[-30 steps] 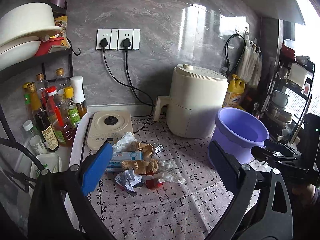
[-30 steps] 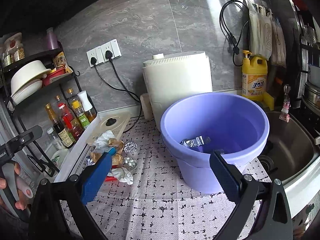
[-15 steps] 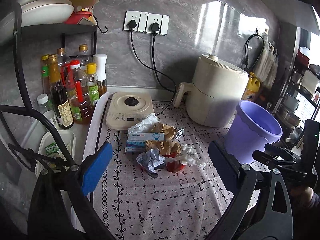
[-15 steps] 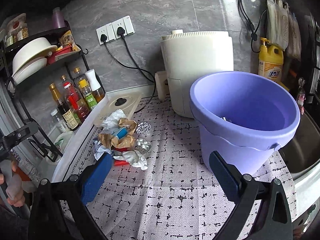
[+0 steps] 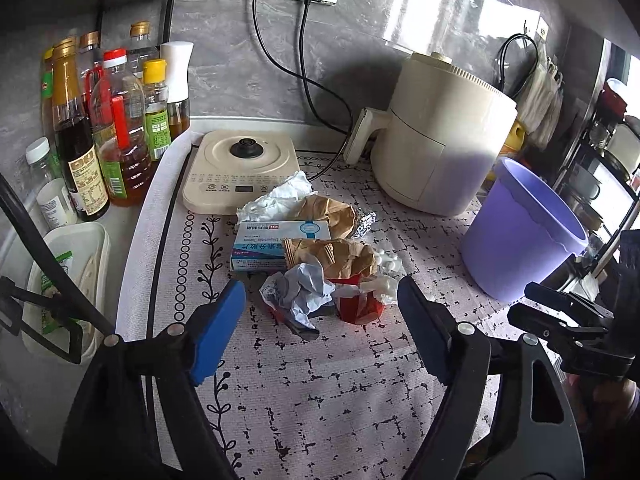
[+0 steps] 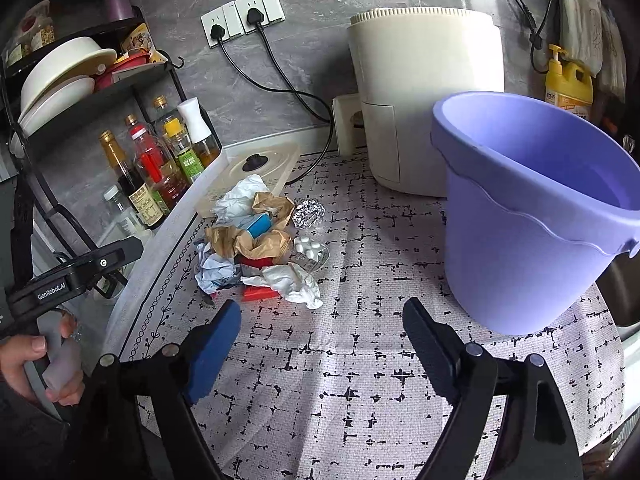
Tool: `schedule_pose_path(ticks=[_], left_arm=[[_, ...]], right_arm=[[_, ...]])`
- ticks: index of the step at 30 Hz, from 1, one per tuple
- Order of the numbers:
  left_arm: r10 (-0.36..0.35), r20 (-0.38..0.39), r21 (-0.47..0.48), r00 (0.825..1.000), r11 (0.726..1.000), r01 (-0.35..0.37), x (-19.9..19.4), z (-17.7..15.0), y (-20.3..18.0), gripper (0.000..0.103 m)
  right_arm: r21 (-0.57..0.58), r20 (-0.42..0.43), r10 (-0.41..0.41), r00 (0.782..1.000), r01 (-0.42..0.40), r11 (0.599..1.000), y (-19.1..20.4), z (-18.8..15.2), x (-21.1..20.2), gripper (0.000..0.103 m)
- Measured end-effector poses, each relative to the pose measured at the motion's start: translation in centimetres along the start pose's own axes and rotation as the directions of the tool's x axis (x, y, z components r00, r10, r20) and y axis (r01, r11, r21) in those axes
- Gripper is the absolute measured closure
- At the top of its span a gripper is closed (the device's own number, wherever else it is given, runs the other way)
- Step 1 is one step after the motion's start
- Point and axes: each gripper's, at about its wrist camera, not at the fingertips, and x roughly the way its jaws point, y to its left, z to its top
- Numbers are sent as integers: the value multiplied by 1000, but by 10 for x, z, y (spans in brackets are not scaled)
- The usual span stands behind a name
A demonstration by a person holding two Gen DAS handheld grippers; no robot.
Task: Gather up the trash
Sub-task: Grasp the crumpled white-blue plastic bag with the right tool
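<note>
On the worktop (image 5: 320, 400), sauce bottles (image 5: 120, 128) crowd nine o'clock. The trash pile (image 5: 316, 256) of crumpled paper, brown bags, a blue box and foil lies centre, just ahead of the left gripper (image 5: 320, 320), whose jaws are closing with nothing between them. The right gripper (image 6: 320, 340) is likewise closing on nothing. The purple bucket (image 6: 532, 216) stands at three o'clock; its contents are hard to see.

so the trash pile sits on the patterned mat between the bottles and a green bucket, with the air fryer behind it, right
Not quite: the bucket is purple, not green, as the right wrist view shows plainly. The rest holds: the trash pile sits on the patterned mat between the bottles and the bucket, with the air fryer behind it.
</note>
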Motion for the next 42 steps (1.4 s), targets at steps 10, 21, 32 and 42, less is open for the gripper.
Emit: schedule_pose_path(ticks=[10, 21, 32, 42], left_arm=[[-21, -79, -26, 997, 999, 19, 60, -2, 15, 26], [-43, -168, -66, 985, 997, 32, 109, -13, 29, 26], [-60, -170, -78, 984, 996, 48, 94, -17, 33, 59], [-29, -102, -88, 994, 996, 20, 50, -18, 33, 59]], right_arm=[[24, -73, -9, 997, 10, 1000, -3, 0, 32, 30], [-40, -158, 3, 987, -10, 999, 13, 8, 80, 35], [-70, -218, 53, 974, -69, 995, 26, 10, 114, 75], [-52, -182, 78, 980, -88, 995, 22, 7, 87, 95]])
